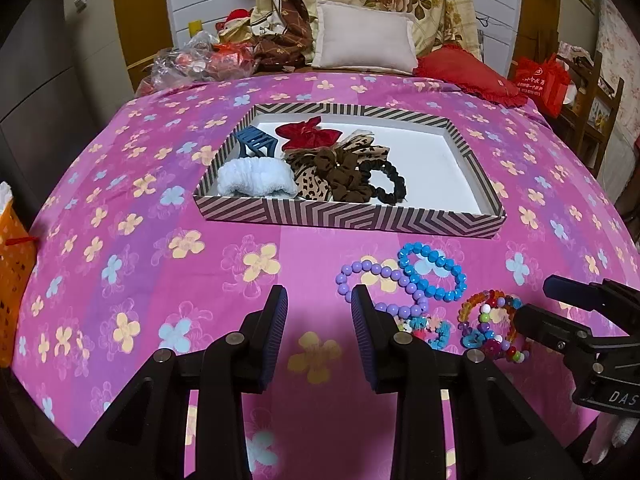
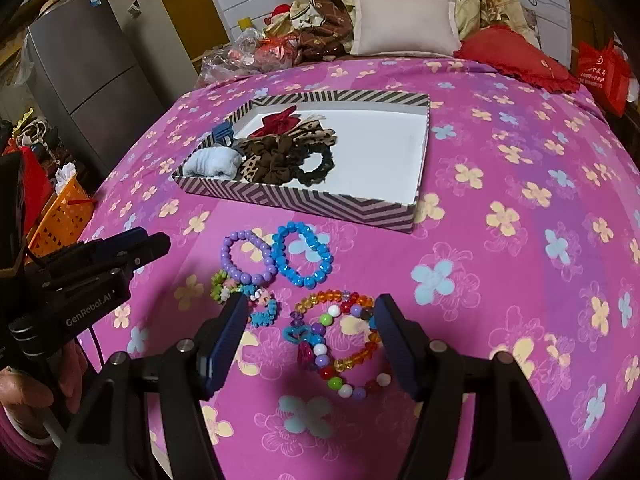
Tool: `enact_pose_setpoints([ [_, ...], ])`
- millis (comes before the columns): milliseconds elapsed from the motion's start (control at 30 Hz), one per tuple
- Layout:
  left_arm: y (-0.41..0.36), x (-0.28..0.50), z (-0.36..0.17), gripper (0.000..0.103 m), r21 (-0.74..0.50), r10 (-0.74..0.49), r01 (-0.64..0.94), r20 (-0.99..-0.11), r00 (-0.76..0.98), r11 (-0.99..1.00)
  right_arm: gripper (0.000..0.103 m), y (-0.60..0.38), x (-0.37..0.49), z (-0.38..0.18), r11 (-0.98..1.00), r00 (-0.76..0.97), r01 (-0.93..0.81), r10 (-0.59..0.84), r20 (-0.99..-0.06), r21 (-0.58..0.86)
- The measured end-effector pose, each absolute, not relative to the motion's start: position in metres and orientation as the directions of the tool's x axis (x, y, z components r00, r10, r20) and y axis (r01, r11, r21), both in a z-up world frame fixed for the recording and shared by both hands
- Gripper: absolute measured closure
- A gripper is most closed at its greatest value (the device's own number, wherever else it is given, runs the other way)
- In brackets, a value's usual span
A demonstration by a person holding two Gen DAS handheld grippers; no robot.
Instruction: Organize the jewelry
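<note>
A striped shallow box [image 1: 352,218] [image 2: 320,206] on the pink bed holds scrunchies and a blue hair claw on its left side. In front of it lie a purple bead bracelet [image 1: 380,270] [image 2: 228,254], a blue bead bracelet [image 1: 436,256] [image 2: 282,260], a small pastel bracelet [image 2: 218,286] and two multicolour bead bracelets [image 1: 492,320] [image 2: 336,344]. My left gripper [image 1: 319,300] is open and empty, left of the bracelets. My right gripper [image 2: 310,312] is open, its fingers straddling the multicolour bracelets.
The pink flowered bedspread [image 1: 140,280] [image 2: 520,280] covers the bed. Pillows [image 1: 364,40] and bags are piled at the head. An orange basket [image 1: 12,280] [image 2: 60,216] stands off the left edge. A grey fridge [image 2: 92,80] stands at far left.
</note>
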State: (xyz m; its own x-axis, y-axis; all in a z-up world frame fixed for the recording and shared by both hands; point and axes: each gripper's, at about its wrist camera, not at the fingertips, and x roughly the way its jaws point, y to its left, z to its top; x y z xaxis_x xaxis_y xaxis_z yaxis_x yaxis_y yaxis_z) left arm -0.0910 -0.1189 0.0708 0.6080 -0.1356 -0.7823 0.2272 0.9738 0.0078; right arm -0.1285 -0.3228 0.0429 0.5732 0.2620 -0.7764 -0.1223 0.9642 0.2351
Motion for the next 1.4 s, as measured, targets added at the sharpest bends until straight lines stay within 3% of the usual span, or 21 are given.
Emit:
enact_pose_setpoints([
  [367,-0.113,-0.091,0.067,0.081,-0.003,-0.138,0.220,-0.787,0.601,0.975,0.033,-0.324,-0.131,0.042,0.966,0.571,-0.119,0.255,-0.780,0.228],
  [733,-0.088,-0.079,0.048,0.081,-0.160,-0.225,0.169,-0.829,0.512,0.973,0.033,-0.359,-0.142,0.029,0.973,0.562,-0.056,0.217,-0.798,0.225],
  [1067,-0.084,-0.069,0.039,0.081,-0.179,-0.223,0.135,-0.842,0.492,0.975,0.034,-0.384,-0.151,0.021,0.985,0.566,-0.025,0.154,-0.810,0.170],
  [1267,-0.086,-0.068,0.037,0.081,-0.172,-0.219,0.140,-0.846,0.487,0.975,0.045,-0.367,-0.150,0.014,0.985,0.552,-0.095,0.171,-0.816,0.142],
  [1400,-0.084,-0.065,0.036,0.081,-0.175,-0.218,0.133,-0.849,0.481,0.976,0.062,-0.357,-0.144,0.002,0.987,0.536,-0.125,0.156,-0.830,0.105],
])
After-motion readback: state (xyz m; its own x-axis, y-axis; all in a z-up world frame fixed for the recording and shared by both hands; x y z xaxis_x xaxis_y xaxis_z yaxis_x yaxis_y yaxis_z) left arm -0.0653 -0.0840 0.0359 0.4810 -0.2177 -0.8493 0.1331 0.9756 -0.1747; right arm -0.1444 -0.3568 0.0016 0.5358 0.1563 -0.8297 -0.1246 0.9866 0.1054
